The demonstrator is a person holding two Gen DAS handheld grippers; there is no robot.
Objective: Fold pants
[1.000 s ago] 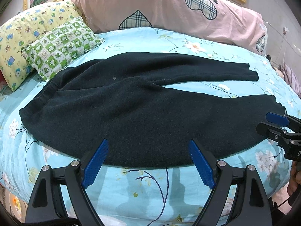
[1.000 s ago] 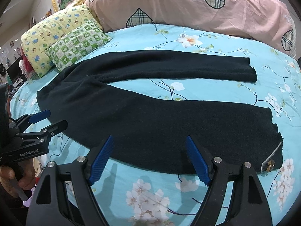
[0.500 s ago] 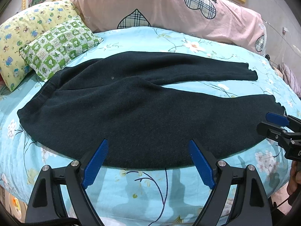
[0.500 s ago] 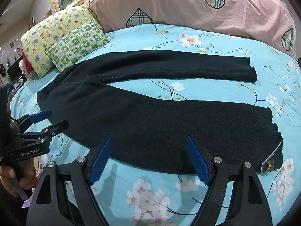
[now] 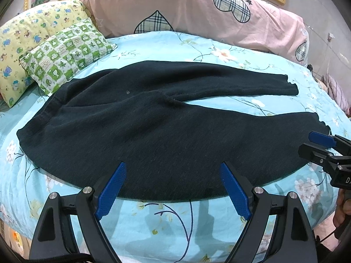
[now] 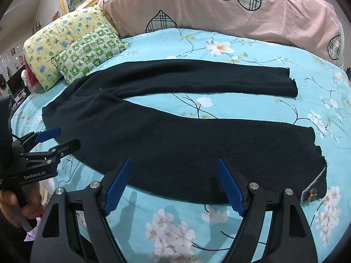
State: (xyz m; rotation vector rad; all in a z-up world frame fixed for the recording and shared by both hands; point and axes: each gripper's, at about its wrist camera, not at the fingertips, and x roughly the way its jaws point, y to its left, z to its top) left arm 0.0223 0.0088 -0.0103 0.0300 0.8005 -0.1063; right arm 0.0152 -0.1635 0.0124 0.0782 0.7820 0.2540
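Observation:
Dark pants lie flat on the bed, waistband to the left, two legs spread in a V to the right; they also show in the right wrist view. My left gripper is open and empty, its blue pads just over the near edge of the near leg. My right gripper is open and empty over the near leg's near edge, toward the cuff. Each gripper shows in the other's view: the right one by the cuff, the left one near the waistband.
The bed has a light blue floral sheet. A long pink pillow lies along the far side. A yellow pillow and a green checked pillow lie at the far left, near the waistband.
The left wrist view has shifted slightly, so the pants and pillows sit a little lower and more to the left. Both grippers stay open, and the pants have not moved.

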